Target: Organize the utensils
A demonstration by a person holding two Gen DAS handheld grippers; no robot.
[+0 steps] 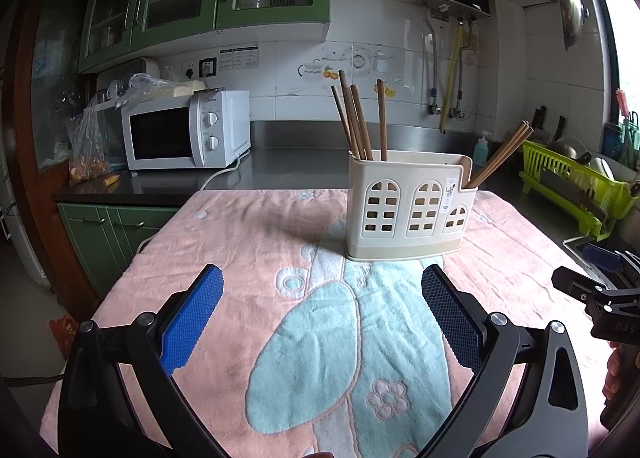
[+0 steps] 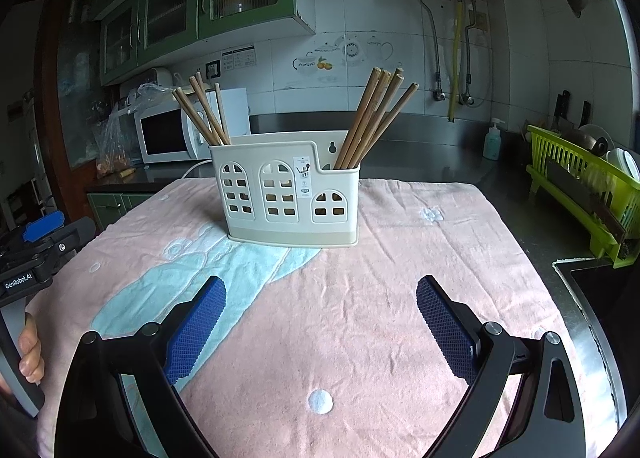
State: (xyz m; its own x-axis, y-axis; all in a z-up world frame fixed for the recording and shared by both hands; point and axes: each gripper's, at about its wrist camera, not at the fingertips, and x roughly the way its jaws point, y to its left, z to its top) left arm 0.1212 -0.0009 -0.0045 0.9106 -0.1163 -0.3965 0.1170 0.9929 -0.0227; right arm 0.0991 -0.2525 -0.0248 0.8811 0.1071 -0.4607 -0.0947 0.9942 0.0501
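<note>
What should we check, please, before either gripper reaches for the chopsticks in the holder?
1. Left gripper open, nothing between its fingers: ok.
2. Right gripper open and empty: ok.
3. Holder upright on the towel: ok.
4. Chopsticks split into two bunches, left bunch and right bunch: ok.
5. Towel between grippers and holder free of loose utensils: ok.
6. Holder's middle compartment empty: cannot tell.

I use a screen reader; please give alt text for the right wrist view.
A cream utensil holder stands on a pink towel, wooden chopsticks leaning from both ends. The open right gripper hovers empty before it.
</note>
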